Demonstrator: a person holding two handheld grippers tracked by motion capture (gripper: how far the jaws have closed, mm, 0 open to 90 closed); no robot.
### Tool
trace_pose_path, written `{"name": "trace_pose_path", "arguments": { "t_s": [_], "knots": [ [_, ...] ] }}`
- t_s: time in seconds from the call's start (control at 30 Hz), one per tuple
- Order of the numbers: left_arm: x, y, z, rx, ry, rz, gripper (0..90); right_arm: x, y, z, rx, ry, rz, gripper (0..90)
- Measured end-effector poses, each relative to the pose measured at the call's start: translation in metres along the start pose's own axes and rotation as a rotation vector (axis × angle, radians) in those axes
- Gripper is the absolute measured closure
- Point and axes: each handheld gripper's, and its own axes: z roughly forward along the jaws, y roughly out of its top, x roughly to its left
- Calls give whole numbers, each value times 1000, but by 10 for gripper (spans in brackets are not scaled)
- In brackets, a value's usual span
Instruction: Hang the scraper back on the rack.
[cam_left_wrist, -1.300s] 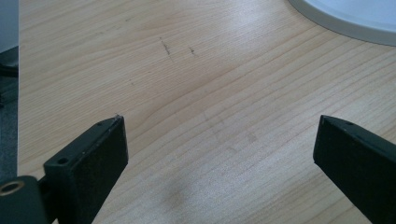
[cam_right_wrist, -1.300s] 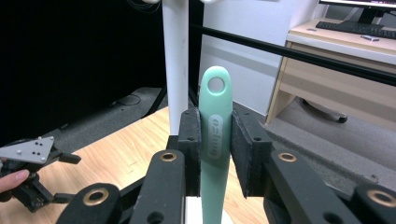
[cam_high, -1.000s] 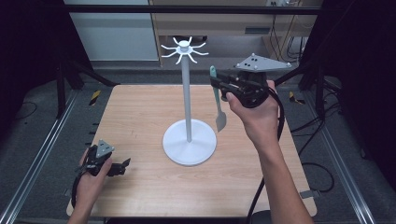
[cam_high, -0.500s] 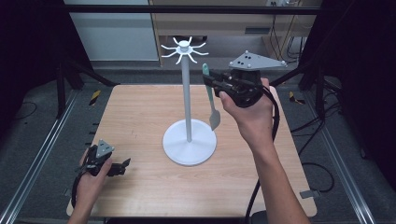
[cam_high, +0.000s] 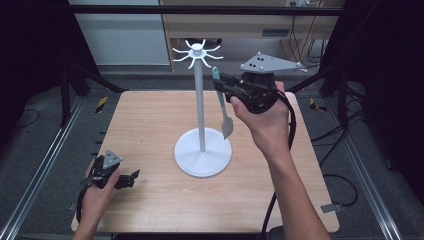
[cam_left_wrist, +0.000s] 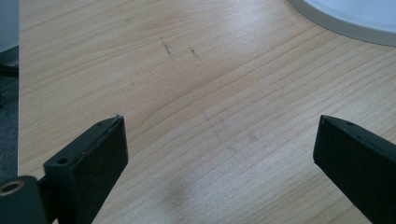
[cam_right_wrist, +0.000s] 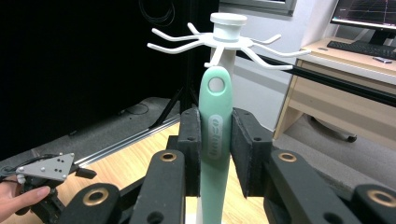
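Observation:
A white hook stand (cam_high: 200, 107) rises from a round base (cam_high: 202, 152) at the table's middle; its spoked hooks (cam_right_wrist: 219, 41) spread at the top. My right gripper (cam_high: 221, 85) is shut on the mint-green handle of a spatula (cam_right_wrist: 215, 135), held upright just right of the pole, grey blade (cam_high: 227, 126) hanging down. The handle's hanging hole (cam_right_wrist: 215, 84) sits just below the hooks. My left gripper (cam_high: 131, 177) rests on the table at the front left, open and holding nothing; its two jaws stand wide apart over bare wood (cam_left_wrist: 210, 112).
The wooden table (cam_high: 145, 120) has metal rails along both sides. The stand's base edge (cam_left_wrist: 345, 21) lies ahead of the left gripper. A desk with a monitor and keyboard (cam_right_wrist: 362, 44) stands beyond the table.
My right gripper has carried the spatula up and left, closer to the stand's pole and hooks. The left gripper has stayed put.

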Motion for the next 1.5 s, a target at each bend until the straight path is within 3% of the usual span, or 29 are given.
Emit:
{"name": "trace_pose_path", "arguments": {
  "t_s": [0.63, 1.5],
  "knots": [
    [0, 0, 0, -1, 1, 0, 28, 1, 6, 1, -4, 5, -1, 745],
    [0, 0, 0, -4, 1, -3, 28, 1, 10, 18, 29, -7, 5, 745]
  ]
}}
